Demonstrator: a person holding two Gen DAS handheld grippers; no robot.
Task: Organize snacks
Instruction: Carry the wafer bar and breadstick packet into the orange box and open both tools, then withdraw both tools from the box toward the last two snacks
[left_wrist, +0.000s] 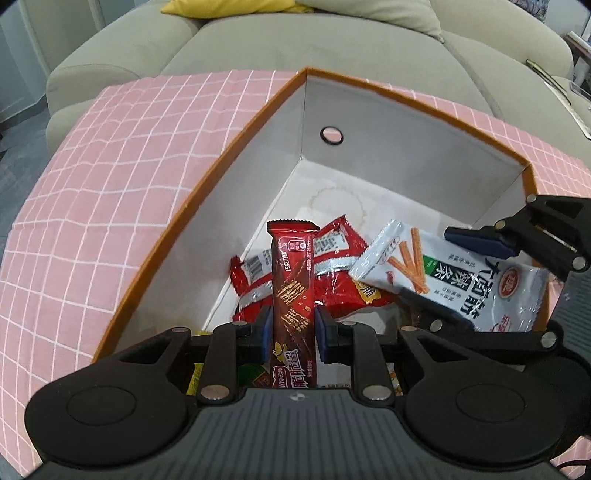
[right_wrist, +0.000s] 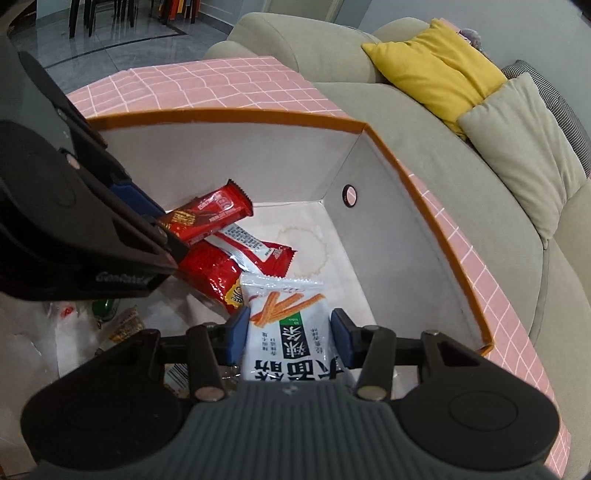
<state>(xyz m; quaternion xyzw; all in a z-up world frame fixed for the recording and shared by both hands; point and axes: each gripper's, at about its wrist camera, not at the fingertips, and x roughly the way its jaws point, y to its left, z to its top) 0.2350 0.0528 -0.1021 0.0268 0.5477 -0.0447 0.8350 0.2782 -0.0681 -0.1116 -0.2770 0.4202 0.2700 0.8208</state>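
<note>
- Fingers (left_wrist: 264, 334) of the left gripper (left_wrist: 291, 332) were seen clamped on a dark red wafer bar (left_wrist: 292, 280), which was held over the open box (left_wrist: 192, 206), its far end pointing into the box.
- On the right gripper (right_wrist: 289, 332), the blue pads were placed on both sides of a white spicy-strip packet (right_wrist: 286, 325); they appeared to be closed on it, and the packet was held low inside the same box.
- Under both held snacks, a red crinkled snack bag (left_wrist: 332, 284) was already lying on the white floor of the box, near one wall.
- A round ring-shaped stain (right_wrist: 303, 254) was visible on the bare part of the box floor, so much free space was left.
- The box was standing on a pink checked tabletop (left_wrist: 110, 184), with a beige sofa (right_wrist: 424, 122) and a yellow cushion (right_wrist: 432, 62) behind it.
- Some other small wrappers (right_wrist: 125, 325) were noticed below the left gripper, but it could not be told whether they were inside the box or beside it.
- The task was judged to be in progress: one bag was stored, two snacks were still to be released, and the small wrappers possibly remained to be sorted.
</note>
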